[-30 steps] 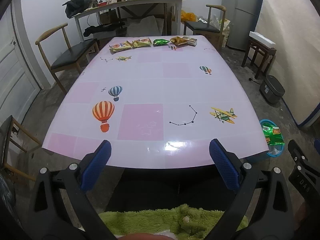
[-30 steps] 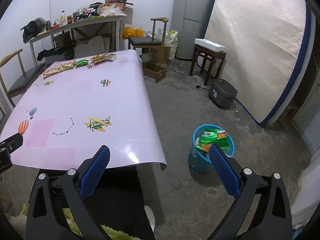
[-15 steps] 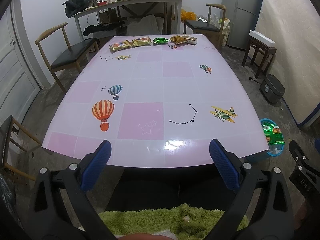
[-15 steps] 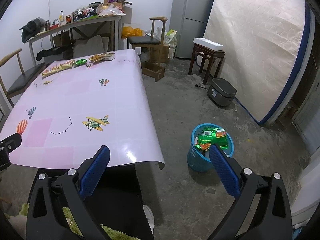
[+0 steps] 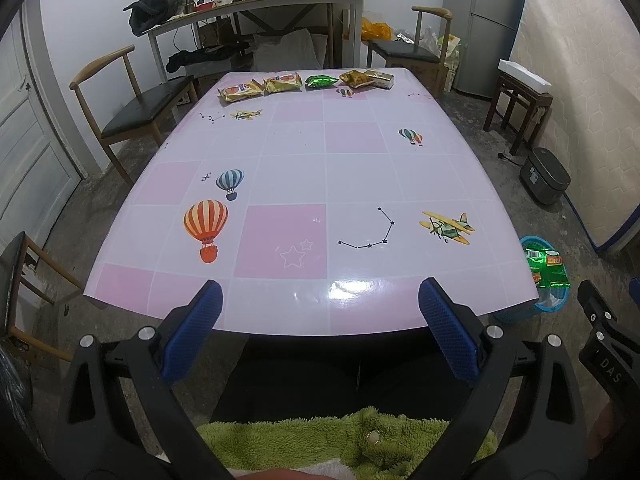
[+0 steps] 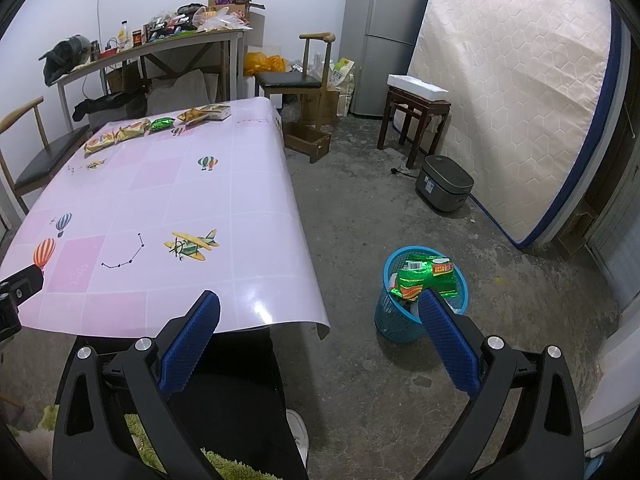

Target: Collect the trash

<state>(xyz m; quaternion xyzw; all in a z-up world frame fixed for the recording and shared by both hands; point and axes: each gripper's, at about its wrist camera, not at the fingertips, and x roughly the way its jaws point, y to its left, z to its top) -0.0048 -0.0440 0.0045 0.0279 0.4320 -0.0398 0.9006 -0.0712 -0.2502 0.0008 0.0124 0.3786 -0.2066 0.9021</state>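
the snack packets (image 5: 306,83) lay in a row at twelve o'clock, across the surface (image 5: 360,184), well apart from both empty, spread hand-held grippers, left hand-held gripper (image 5: 320,310) squarer to them than the right hand-held gripper (image 6: 320,316)

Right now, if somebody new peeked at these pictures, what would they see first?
Probably the big pink table with its cartoon balloons and a little yellow plane, filling the middle of the room. Next, the row of shiny snack packets lined up along its far edge, and the blue basket on the floor to the table's right, already stuffed with green wrappers. Both claws, left claw and right claw, are wide open and hold nothing.
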